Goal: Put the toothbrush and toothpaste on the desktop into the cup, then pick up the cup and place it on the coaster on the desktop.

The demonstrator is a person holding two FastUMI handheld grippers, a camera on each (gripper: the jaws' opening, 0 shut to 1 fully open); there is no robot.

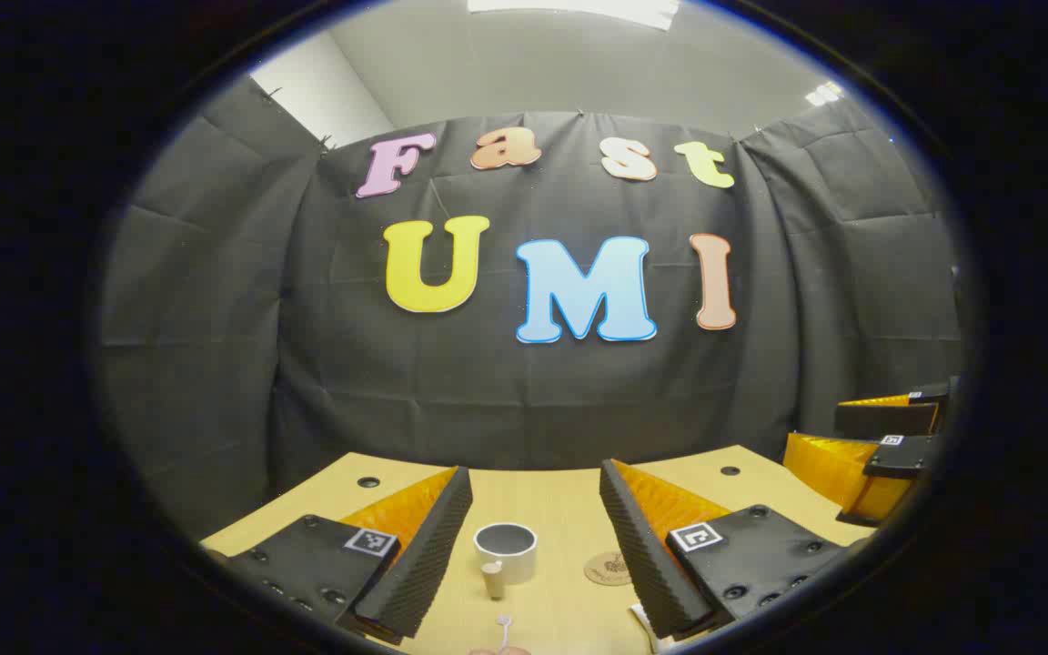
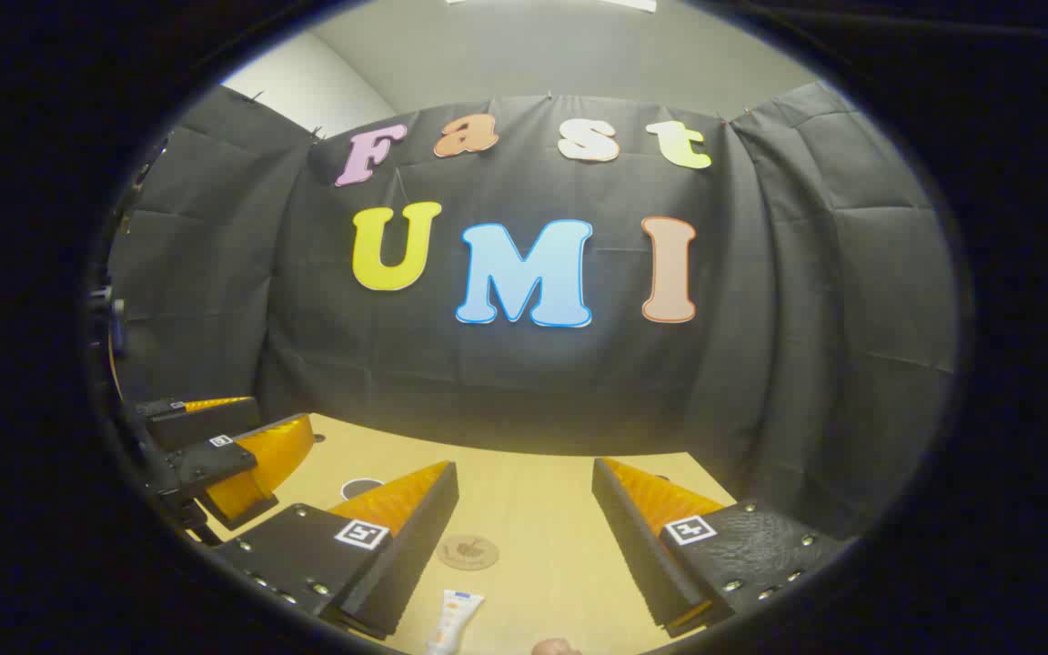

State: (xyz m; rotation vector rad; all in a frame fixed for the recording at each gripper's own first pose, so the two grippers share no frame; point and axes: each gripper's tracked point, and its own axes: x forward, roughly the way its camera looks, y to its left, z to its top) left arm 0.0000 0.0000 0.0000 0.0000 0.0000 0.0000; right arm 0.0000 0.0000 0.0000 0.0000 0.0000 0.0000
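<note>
In the left gripper view a pale cup (image 1: pixel 505 549) with a small beige handle stands on the wooden desktop (image 1: pixel 560 509), between and below my open left gripper (image 1: pixel 535 469). Right of the cup lies a round brown coaster (image 1: pixel 610 569). A thin white toothbrush end (image 1: pixel 504 624) shows at the bottom edge, nearer than the cup. In the right gripper view the white toothpaste tube (image 2: pixel 454 620) lies just below the coaster (image 2: pixel 468 551), under my open right gripper (image 2: pixel 524 466). The cup's dark rim (image 2: pixel 358 488) peeks out behind that gripper's left finger. Nothing is held.
The right gripper (image 1: pixel 883 446) hovers at the desk's right edge in the left gripper view. The left gripper (image 2: pixel 215 450) hangs at the left in the right gripper view. Cable holes (image 1: pixel 367 481) dot the desk's back. Black cloth walls the booth.
</note>
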